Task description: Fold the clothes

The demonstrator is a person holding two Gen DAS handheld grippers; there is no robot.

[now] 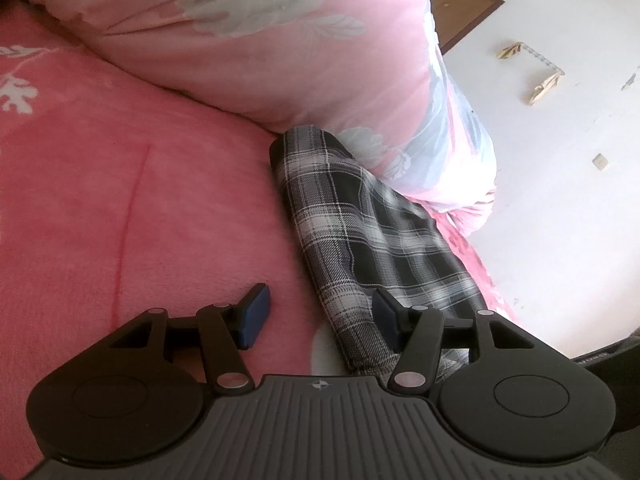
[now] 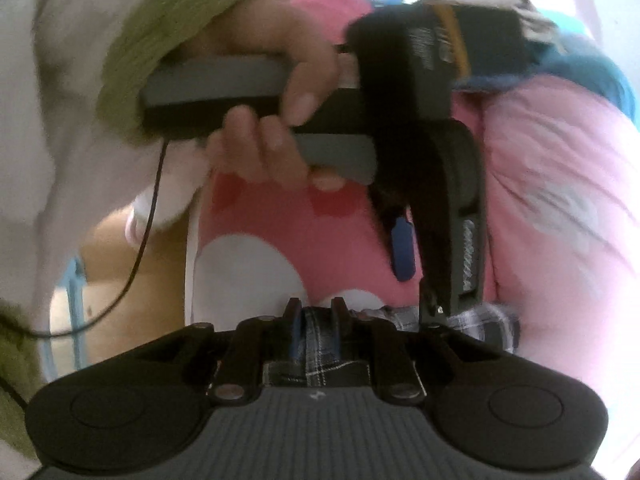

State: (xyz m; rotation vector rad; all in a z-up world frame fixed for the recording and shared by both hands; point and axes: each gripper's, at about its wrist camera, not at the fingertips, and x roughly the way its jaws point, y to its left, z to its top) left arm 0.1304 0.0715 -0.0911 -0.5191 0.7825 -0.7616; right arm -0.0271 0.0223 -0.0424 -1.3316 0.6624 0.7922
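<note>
A black-and-white plaid garment [image 1: 360, 240] lies in a long folded strip on the pink bed cover [image 1: 140, 220], running from the quilt toward me. My left gripper [image 1: 320, 312] is open, its blue pads [image 1: 256, 312] straddling the near end of the strip, the right pad over the cloth. My right gripper [image 2: 316, 328] is shut on a fold of the plaid garment [image 2: 320, 344]. The left gripper [image 2: 404, 248], held by a hand, also shows in the right wrist view, just beyond and above the plaid cloth.
A bulky pink floral quilt [image 1: 260, 40] is piled at the far side of the bed. The bed edge [image 1: 480, 272] runs on the right, with white floor [image 1: 560, 160] beyond. The person's white and green sleeve [image 2: 120, 40] and a black cable [image 2: 148, 220] are at left.
</note>
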